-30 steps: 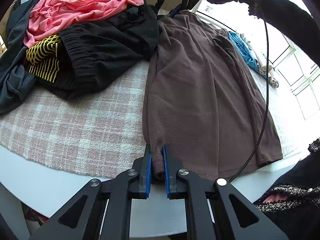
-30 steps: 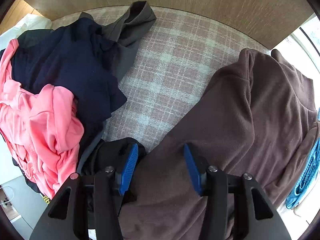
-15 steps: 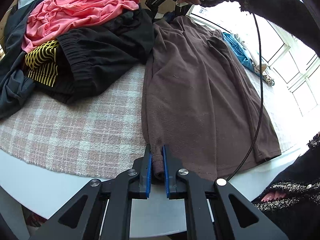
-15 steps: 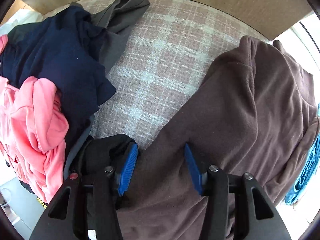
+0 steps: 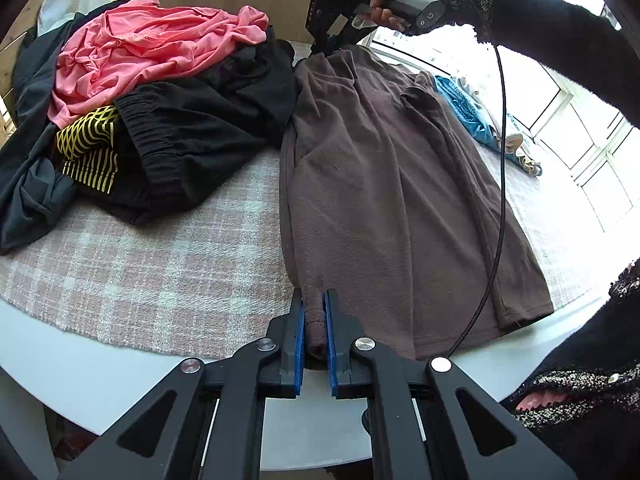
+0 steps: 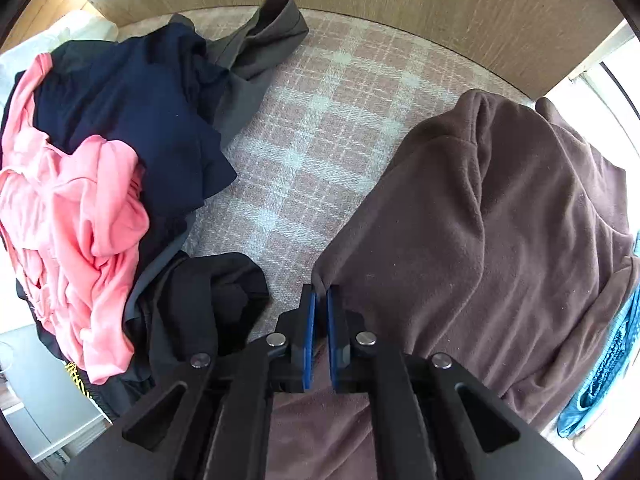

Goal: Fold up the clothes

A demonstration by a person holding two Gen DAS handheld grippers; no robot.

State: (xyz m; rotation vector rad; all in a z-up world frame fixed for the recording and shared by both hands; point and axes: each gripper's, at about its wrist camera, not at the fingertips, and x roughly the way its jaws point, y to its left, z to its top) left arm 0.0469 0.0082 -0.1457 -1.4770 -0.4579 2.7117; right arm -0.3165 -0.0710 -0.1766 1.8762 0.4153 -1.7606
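On the plaid cloth [image 5: 160, 280], the brown fleece garment [image 5: 380, 200] lies stretched long and mostly flat, already doubled lengthwise by the look of it: one sleeve lies folded over its top. Left gripper [image 5: 314, 336] is clamped narrow on the near hem corner of the fleece, fabric visibly bunched between the blue pads. Right gripper [image 6: 320, 332] is pinched shut on the fleece's edge at the far end, on the side toward the clothes heap; in the left wrist view the person's hand [image 5: 396, 4] holds it above that end. So both claws have the same long edge, one at each end. Progress as I read it: fleece is spread and partly folded, not yet a compact stack; at least a crosswise fold is left on it. Beside the fleece, on the heap side, the pink top [image 5: 152, 48], black ribbed-cuff garment [image 5: 192, 140], yellow-patterned piece [image 5: 88, 148] and navy garment [image 6: 132, 116] sit in a crumpled pile, all unfolded. A teal item [image 5: 464, 112] lies on the fleece's other side, state unclear. Bulk of the job remains.
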